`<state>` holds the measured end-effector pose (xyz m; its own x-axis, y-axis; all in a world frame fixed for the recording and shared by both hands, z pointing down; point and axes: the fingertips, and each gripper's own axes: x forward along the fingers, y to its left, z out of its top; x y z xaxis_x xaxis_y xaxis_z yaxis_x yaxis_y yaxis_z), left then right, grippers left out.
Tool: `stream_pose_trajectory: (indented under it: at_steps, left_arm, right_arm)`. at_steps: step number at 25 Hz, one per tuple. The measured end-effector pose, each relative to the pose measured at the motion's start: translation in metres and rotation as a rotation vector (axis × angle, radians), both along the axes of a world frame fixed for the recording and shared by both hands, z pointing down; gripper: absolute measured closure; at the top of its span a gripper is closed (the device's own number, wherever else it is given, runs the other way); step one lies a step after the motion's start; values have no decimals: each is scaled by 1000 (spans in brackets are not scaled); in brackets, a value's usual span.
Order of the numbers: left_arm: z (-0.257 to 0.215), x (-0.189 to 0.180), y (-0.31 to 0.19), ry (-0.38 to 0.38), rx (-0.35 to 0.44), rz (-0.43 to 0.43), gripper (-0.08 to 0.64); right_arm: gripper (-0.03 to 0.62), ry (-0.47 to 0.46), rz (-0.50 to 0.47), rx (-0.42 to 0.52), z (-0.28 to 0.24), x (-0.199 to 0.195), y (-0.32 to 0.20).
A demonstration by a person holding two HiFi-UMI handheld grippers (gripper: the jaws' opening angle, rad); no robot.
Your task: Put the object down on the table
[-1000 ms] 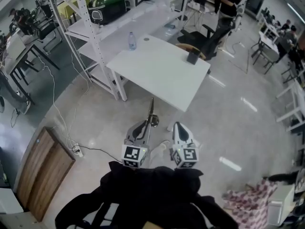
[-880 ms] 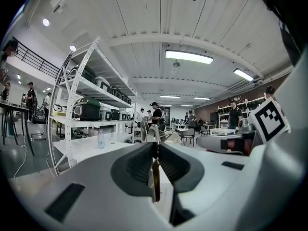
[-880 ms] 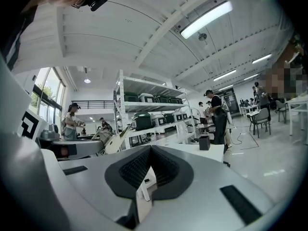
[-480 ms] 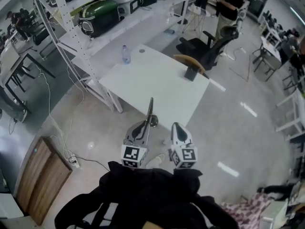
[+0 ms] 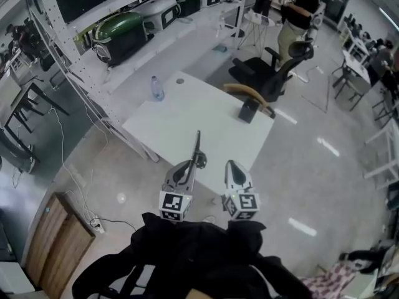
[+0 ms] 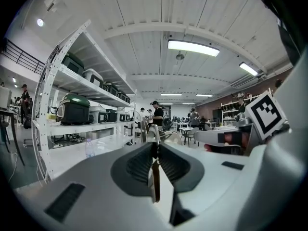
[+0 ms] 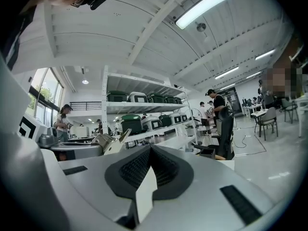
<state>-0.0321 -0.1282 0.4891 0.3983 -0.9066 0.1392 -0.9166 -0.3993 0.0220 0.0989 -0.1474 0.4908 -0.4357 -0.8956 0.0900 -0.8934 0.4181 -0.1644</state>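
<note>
My left gripper is shut on a long thin utensil that sticks out forward past its jaws, over the near edge of the white table. In the left gripper view the utensil stands as a narrow strip pinched between the dark pads, with a metal end rising above them. My right gripper hangs beside it, shut, with nothing held. From the right gripper view the utensil shows at the left as a shiny metal piece. Both grippers are in the air, clear of the tabletop.
A water bottle stands on the table's far left corner and a small black object at its far right. Behind are a wood-backed chair, a black office chair, a standing person and shelving with green cases.
The table has come nearer to the grippers, its near edge now under the utensil's tip. Both grippers keep their pose and grip.
</note>
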Motion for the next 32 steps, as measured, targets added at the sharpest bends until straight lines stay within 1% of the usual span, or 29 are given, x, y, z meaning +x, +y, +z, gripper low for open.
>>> stream_pose_trajectory:
  at_steps: [6, 11, 16, 22, 25, 28, 31, 32]
  left_arm:
    - [9, 1, -23, -25, 1, 24, 523]
    - [14, 1, -38, -23, -7, 55, 523]
    - [3, -6, -63, -34, -8, 95, 523]
    - [4, -19, -78, -41, -33, 100, 523]
    - [12, -28, -85, -61, -40, 101, 523]
    - [17, -32, -92, -61, -51, 100, 523]
    - [23, -30, -99, -52, -74, 102, 523]
    - [27, -30, -101, -61, -77, 108, 523]
  right_arm:
    - [589, 16, 17, -19, 9, 4, -18]
    - [589, 22, 34, -36, 17, 2, -27]
    - [589, 11, 55, -45, 10, -8, -44]
    - [589, -4, 63, -41, 12, -19, -56]
    - [589, -2, 73, -49, 17, -24, -58]
    - [589, 2, 78, -67, 15, -27, -59]
    - [589, 7, 101, -97, 27, -21, -59]
    - [590, 9, 108, -105, 30, -19, -60]
